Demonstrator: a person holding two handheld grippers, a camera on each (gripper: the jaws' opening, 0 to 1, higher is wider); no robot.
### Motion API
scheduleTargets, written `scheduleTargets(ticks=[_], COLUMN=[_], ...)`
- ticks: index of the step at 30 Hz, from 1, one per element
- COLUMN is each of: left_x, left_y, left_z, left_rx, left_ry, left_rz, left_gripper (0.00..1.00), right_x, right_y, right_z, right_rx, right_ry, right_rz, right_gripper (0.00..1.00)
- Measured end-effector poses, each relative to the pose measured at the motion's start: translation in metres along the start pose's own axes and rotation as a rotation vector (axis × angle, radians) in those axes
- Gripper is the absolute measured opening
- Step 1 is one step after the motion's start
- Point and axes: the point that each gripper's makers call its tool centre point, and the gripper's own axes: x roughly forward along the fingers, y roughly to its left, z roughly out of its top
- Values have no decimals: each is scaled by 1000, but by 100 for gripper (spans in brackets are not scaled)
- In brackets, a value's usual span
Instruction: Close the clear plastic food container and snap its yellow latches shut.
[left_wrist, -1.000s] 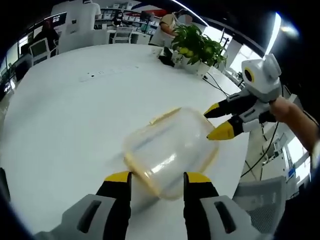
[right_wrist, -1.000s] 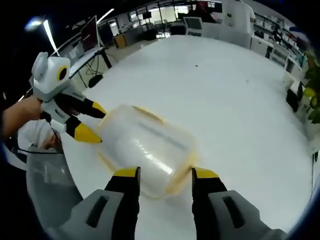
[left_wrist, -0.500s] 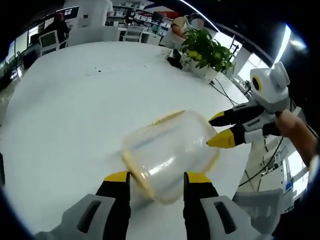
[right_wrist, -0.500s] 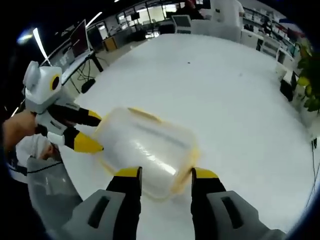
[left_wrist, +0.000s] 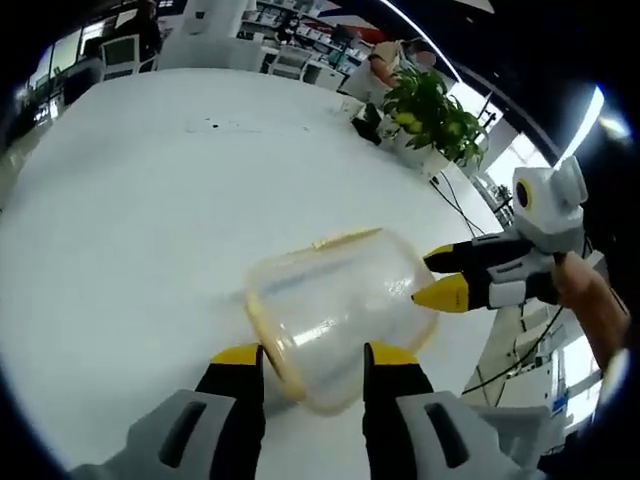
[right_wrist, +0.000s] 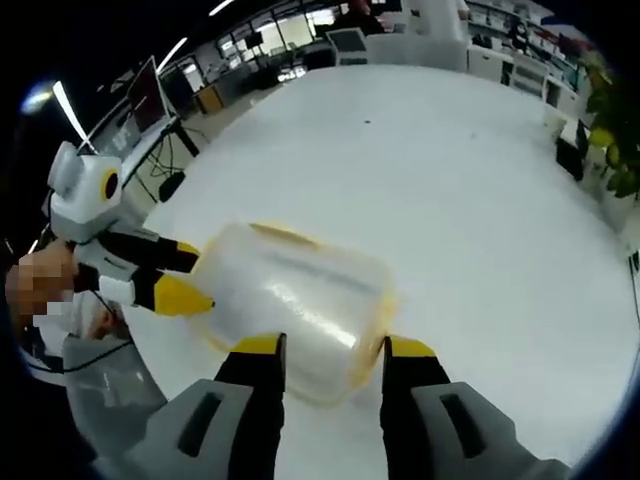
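White tabletop (left_wrist: 130, 200) spreads wide and bare ahead of my left gripper (left_wrist: 312, 356), a big rounded surface with a dark strip set in it far off. Past its far edge stand a leafy potted plant (left_wrist: 432, 108), desks and chairs of an open office, and a long ceiling light. The clear plastic food container (left_wrist: 335, 315) lies on the table just in front of my yellow tips, lid on, its yellow-trimmed rim ringing it. In the left gripper view its long axis runs from lower left to upper right, one short end toward me and sitting between my two jaws, which are spread to either side of it. Whether they touch its walls I cannot tell. A yellow latch (left_wrist: 345, 238) shows along its far long edge. My right gripper (left_wrist: 447, 277) comes in from the right, held by my hand (left_wrist: 592, 310), its two yellow-tipped jaws parted a little at the container's far corner.

In the right gripper view the same white table stretches away to monitors and desks, with the plant at the right edge. The container (right_wrist: 290, 305) lies close before the right gripper (right_wrist: 327, 350), long axis running up-left to down-right, its near end between my spread jaws. My left gripper (right_wrist: 180, 272) reaches in from the left, lower tip against the container's left end.
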Motion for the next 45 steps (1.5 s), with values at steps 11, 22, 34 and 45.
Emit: scheduleTargets(ticks=[11, 22, 34, 45], left_x=[1, -7, -21, -34], left_y=[-1, 4, 10, 18], left_z=[0, -9, -24, -37], left_rx=[4, 12, 12, 9], left_ry=[4, 12, 25, 32], left_rz=[-2, -9, -12, -12], left_gripper=[32, 32, 32, 32], right_x=[-1, -2, -2, 0], right_y=[4, 19, 39, 57], right_z=[-2, -9, -17, -25], right_rx=[12, 25, 20, 14], right_ry=[0, -6, -1, 5], right_rz=[-5, -11, -10, -7], right_gripper=[34, 35, 35, 35])
